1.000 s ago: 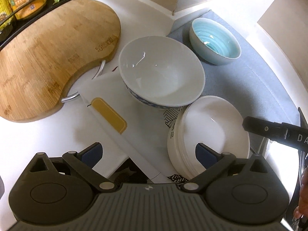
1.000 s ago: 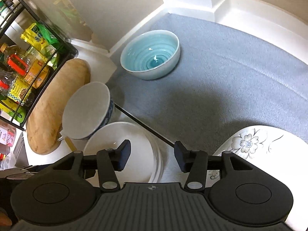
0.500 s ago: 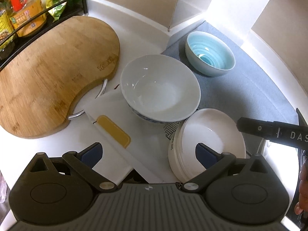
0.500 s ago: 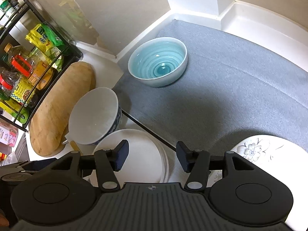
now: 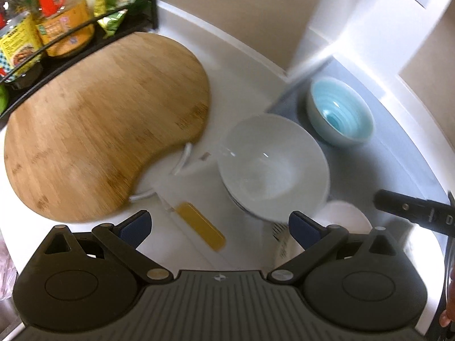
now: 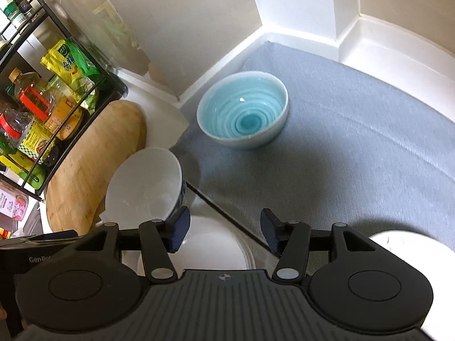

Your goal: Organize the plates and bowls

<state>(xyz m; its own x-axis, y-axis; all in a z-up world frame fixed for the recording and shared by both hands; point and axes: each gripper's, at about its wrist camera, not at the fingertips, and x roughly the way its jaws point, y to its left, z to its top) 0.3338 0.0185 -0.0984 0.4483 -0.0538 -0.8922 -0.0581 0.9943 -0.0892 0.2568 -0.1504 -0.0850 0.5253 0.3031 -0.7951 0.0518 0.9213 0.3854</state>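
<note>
The white bowl point(image 5: 274, 167) sits on the white counter point(image 5: 236, 65), its blue-patterned outside showing from my right camera, just at the edge of the grey mat point(image 6: 355, 147). It overlaps the stack of white plates point(image 6: 216, 251) that lies nearer to me, partly hidden under my tools; whether it rests on the stack I cannot tell. The blue bowl point(image 6: 243, 116) stands alone on the mat toward its far corner, apart from the white one. At the mat's near right edge a flowered plate point(image 6: 409, 240) peeks out from behind my right tool.

My left gripper point(image 5: 219, 227) hangs above the counter with its jaws wide apart and nothing between them. My right gripper point(image 6: 224, 231) hangs over the plate stack, jaws apart, gripping nothing.

The wooden cutting board point(image 5: 105, 125) lies along the counter's left side, against a black rack point(image 6: 74, 91) of packets and bottles.
</note>
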